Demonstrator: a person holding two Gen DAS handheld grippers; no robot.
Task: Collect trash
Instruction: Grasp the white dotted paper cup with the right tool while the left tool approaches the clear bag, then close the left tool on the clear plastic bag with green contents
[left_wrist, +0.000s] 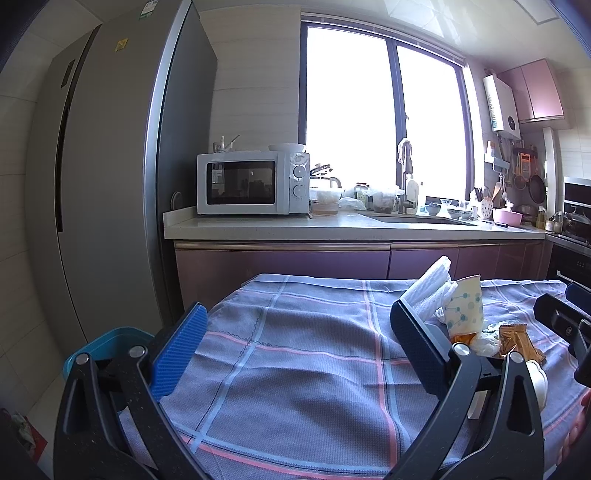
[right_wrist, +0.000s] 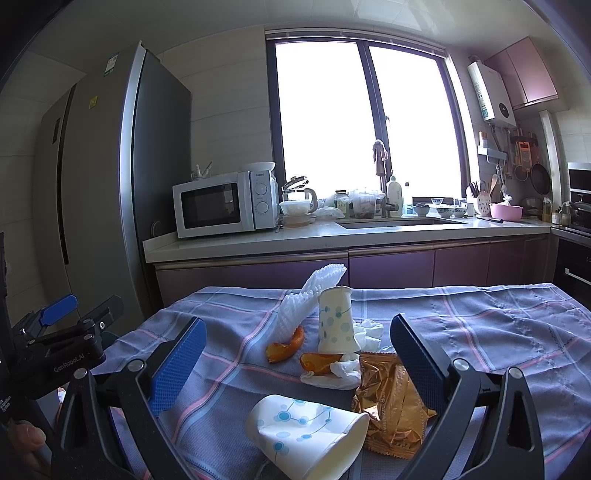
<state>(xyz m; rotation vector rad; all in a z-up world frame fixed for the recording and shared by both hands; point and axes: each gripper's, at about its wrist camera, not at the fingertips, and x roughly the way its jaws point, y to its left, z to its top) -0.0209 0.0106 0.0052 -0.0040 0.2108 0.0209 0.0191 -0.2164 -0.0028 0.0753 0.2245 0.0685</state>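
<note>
A matt woven cloth (right_wrist: 461, 325) was spread beneath printed paper cups (right_wrist: 306, 432); beside them, a crinkled glossy foil wrapper (right_wrist: 391, 402) and white foam netting (right_wrist: 306, 306) were seen.

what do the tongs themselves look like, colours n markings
Both tongs share one build: black speckled frames with silver pivot bolts and two flat fingers, one showing a ribbed blue pad. Right tongs; left tongs. The left tongs' body reads "GenRobot.AI" in white in the right wrist view. No sleeves show.
</note>
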